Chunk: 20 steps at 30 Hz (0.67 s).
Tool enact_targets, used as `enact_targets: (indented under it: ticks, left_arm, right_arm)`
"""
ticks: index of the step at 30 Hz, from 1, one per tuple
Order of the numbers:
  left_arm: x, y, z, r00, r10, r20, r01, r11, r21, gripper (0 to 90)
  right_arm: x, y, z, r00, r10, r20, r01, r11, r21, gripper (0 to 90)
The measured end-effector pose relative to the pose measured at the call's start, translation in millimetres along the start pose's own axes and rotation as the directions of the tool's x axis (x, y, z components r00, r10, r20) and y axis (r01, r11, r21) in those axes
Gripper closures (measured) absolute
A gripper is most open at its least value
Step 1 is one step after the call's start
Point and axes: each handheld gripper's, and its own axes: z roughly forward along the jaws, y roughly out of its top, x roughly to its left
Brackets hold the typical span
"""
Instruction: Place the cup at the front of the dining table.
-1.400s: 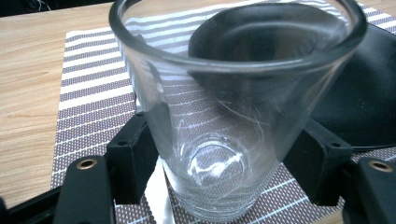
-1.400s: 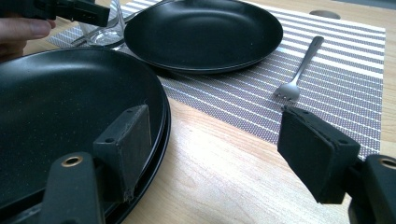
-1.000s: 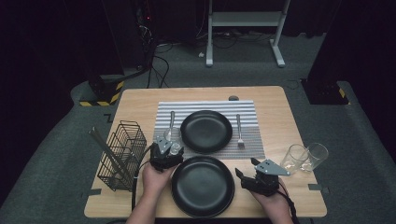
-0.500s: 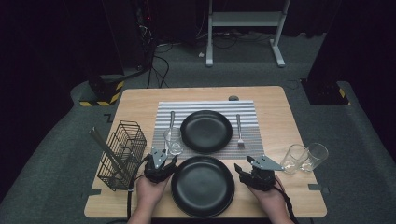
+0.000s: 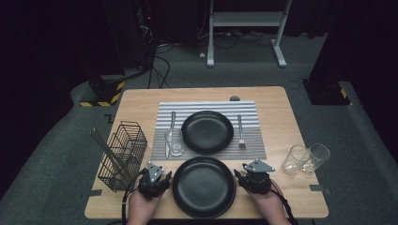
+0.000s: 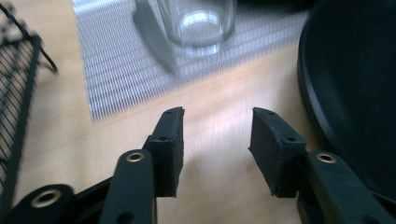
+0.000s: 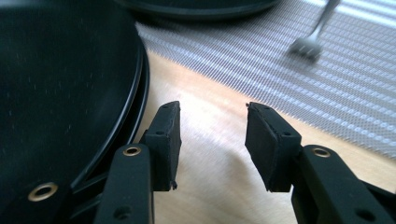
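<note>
Near plate between parted grippers

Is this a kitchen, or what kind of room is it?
Probably a lab or studio, not a kitchen: a wooden table stands on grey carpet amid dark surroundings, with floor cables behind and a place setting, plate and fork.

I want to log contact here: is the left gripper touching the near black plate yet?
Apart. In the left gripper view, the left gripper stands open over bare table, with wood showing between its jaw and the near black plate.
</note>
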Motion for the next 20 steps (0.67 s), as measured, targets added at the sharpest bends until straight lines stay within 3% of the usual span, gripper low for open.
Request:
enact_targets:
  ticks: [4, 9, 13, 20]
  left_arm:
    - [1.1, -7.1, -1.0, 1.0, -0.004, 0.005, 0.004, 0.9998, -0.019, 48.2]
    - [12.1, -6.9, 2.0, 0.9946, -0.091, 0.05, 0.091, 0.9959, 0.004, 38.5]
    - [9.0, -5.1, 4.0, 0.9952, -0.073, 0.065, 0.072, 0.9973, 0.015, 29.8]
    - [9.5, -3.1, 6.5, 0.9948, -0.059, 0.083, 0.058, 0.9982, 0.018, 25.4]
  right_arm:
    - [3.5, -0.7, 4.1, 0.9999, -0.009, 0.007, 0.009, 0.999, 0.035, 53.4]
    - [0.9, -0.3, 5.5, 0.9997, 0.022, -0.003, -0.022, 0.998, 0.051, 45.7]
    - [0.7, -0.3, 5.7, 0.9997, 0.023, 0.005, -0.023, 0.998, 0.053, 44.6]
    - [0.7, -0.3, 5.7, 0.9997, 0.025, 0.007, -0.025, 0.998, 0.053, 44.1]
